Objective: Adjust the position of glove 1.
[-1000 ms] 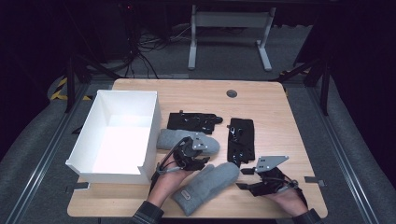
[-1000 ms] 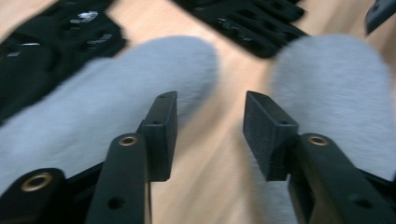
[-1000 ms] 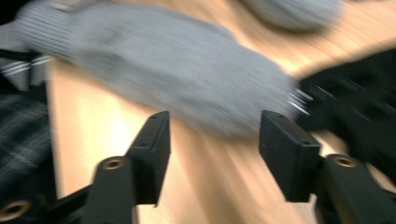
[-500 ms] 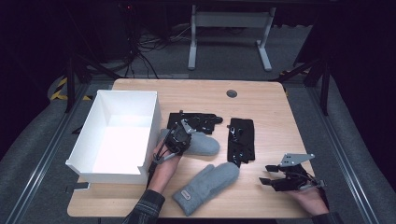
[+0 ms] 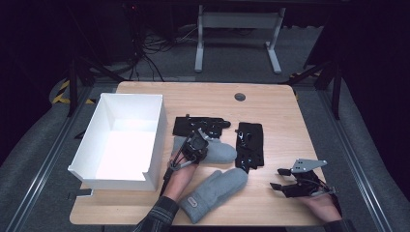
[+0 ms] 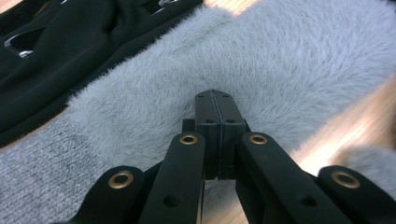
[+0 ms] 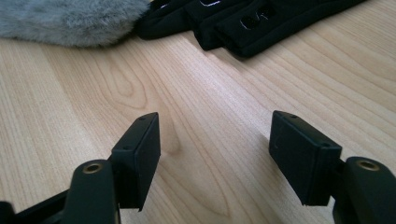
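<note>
Two grey fuzzy mittens lie mid-table: one (image 5: 220, 152) farther back, one (image 5: 212, 191) nearer the front edge. My left gripper (image 5: 196, 145) rests on the far mitten (image 6: 280, 60). Its jaws are shut flush, and the left gripper's tips (image 6: 215, 95) press into the fur; no fold of fabric shows between the pads. My right gripper (image 5: 285, 179) hovers low over bare wood at the front right. Its jaws have just been opening, and the right gripper (image 7: 215, 126) has nothing between them. Ahead of it lie a mitten edge (image 7: 70, 18) and a black glove (image 7: 243, 23).
A white open box (image 5: 157, 140) stands at the left of the wooden table (image 5: 280, 121). One black glove (image 5: 200, 125) lies behind the far mitten, and another (image 5: 250, 145) to its right. A round grommet (image 5: 240, 96) sits near the table's back edge.
My left gripper moved a little away from the person onto the far mitten. My right gripper pulled away to the right from the near mitten's tip.
</note>
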